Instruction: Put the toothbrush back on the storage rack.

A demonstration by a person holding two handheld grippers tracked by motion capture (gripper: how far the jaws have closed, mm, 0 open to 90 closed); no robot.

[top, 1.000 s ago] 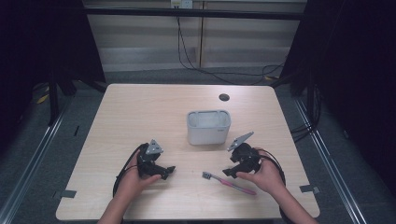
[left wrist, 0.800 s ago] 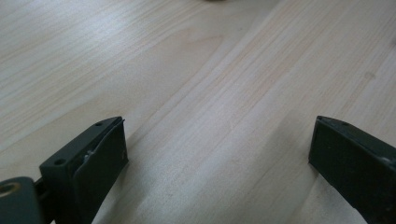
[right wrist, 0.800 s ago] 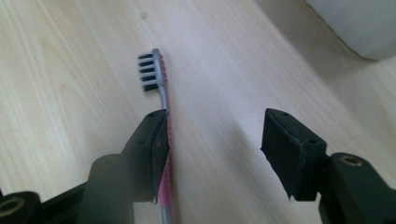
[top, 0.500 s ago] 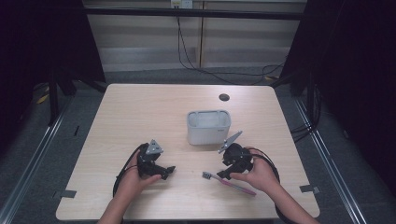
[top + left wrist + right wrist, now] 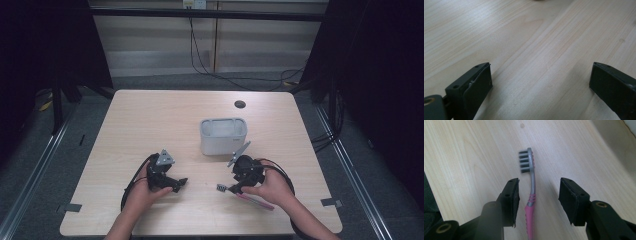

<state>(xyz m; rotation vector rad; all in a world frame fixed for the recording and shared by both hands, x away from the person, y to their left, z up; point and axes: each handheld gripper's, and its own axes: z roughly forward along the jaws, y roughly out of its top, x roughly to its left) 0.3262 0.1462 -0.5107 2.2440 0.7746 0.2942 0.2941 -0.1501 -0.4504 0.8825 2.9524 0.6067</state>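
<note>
Toothbrush (image 5: 532,195), unmarked, lies between the right claw (image 5: 537,200)'s closing, not-yet-touching jaws; left claw (image 5: 541,82) gapes wide.

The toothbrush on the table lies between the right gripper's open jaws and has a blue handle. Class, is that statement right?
Not quite: the handle is pink, not blue. The right gripper view shows the toothbrush lying on the table between the open jaws of the right gripper, which have just been closing and do not yet press on it.
</note>
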